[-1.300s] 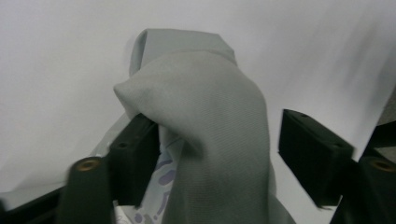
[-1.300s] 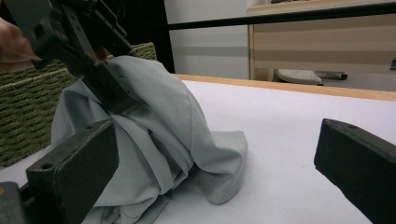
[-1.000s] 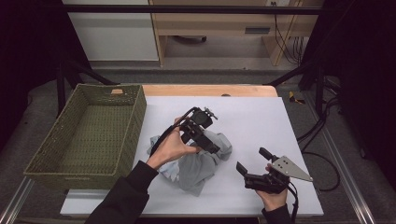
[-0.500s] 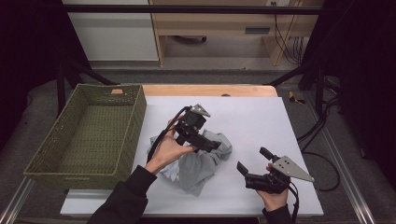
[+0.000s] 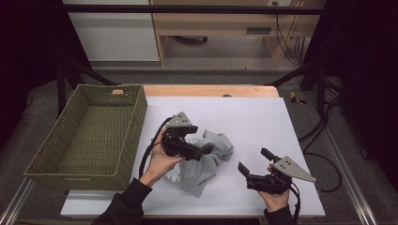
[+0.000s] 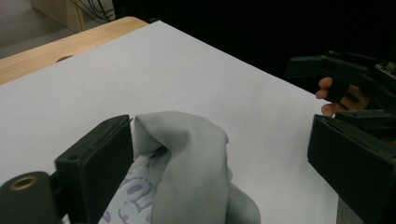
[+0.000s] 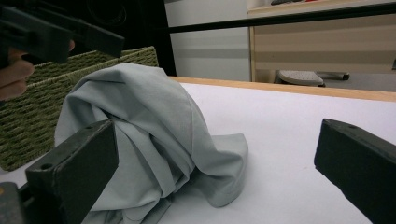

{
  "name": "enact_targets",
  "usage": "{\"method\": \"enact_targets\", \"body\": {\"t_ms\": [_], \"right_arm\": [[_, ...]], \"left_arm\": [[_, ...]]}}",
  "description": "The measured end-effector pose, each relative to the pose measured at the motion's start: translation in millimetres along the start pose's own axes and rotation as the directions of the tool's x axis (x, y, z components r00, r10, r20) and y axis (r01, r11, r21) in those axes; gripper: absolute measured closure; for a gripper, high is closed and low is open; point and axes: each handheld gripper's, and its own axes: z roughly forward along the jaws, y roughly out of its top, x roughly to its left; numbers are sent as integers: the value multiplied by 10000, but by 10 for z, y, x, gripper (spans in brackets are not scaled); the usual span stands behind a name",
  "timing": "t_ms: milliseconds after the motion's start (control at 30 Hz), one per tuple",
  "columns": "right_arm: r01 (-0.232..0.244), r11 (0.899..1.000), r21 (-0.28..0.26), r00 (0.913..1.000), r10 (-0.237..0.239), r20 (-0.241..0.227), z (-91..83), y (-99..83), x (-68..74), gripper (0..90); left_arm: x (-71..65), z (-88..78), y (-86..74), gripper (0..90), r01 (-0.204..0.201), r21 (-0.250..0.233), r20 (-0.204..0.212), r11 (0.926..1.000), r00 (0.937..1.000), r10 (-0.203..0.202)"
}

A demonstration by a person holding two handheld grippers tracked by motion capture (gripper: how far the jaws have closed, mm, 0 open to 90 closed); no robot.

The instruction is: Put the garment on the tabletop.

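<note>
Crumpled grey garment point(image 5: 206, 159), heaped mid-table point(image 5: 253, 117) just beside woven basket point(image 5: 89, 136).

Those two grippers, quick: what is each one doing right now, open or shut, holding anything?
Left gripper: open, jaws wide apart over the grey cloth, gripping nothing.
Right gripper: open, empty, beside the cloth on the table.

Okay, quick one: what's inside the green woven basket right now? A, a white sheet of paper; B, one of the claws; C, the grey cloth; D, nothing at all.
D: the basket shows only its bare woven floor, while the grey cloth lies bunched on the white table beside it.
</note>
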Motion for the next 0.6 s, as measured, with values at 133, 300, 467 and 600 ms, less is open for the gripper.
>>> {"method": "enact_targets", "body": {"t_ms": [133, 300, 467, 600], "right_arm": [[8, 10000, -2, 10000, -8, 0, 0, 0, 0, 0], [-46, 10000, -20, 10000, 46, 3, 12, -1, 10, 0], [-60, 10000, 27, 10000, 60, -10, 16, -4, 11, 0], [-69, 10000, 4, 10000, 69, -35, 12, -1, 13, 0]], "left_arm": [[29, -103, -147, 67, 41, -425, -13, 9991, 10000, -41], [70, -216, -320, 53, 78, -734, -346, 9973, 9993, -104], [56, -332, -431, 62, -105, -1074, -756, 9942, 9971, 24], [49, -405, -500, 50, -114, -1218, -824, 9925, 9966, 13]]}}
